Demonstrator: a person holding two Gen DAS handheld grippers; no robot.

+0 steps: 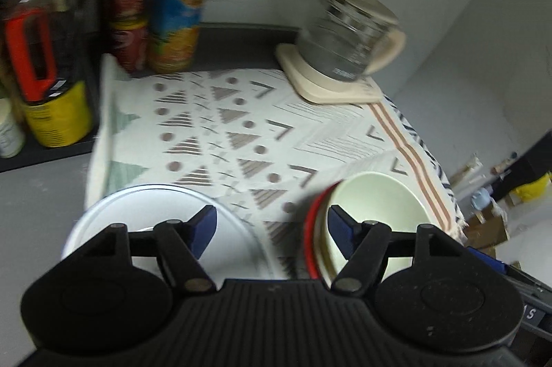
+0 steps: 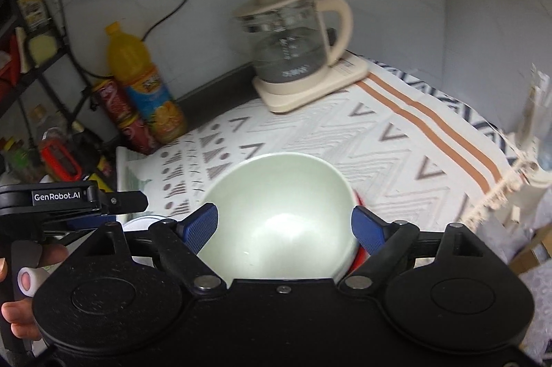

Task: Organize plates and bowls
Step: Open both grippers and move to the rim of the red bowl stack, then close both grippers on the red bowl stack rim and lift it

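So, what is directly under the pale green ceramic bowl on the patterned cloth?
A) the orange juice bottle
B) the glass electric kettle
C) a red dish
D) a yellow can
C: in the left wrist view a red rim shows right beneath the pale green ceramic bowl, and the right wrist view shows red at that bowl's far right edge as well; the bowl seems nested in it.

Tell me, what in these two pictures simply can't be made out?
- Red dish under the pale green bowl: only a sliver of rim shows in either wrist view, so plate or bowl is unclear.
- White plate: near part hidden by the left gripper in the left view.
- Juice bottle label: motion-blurred, unreadable.
- Shelf items: too small, cut by the frame's edge.
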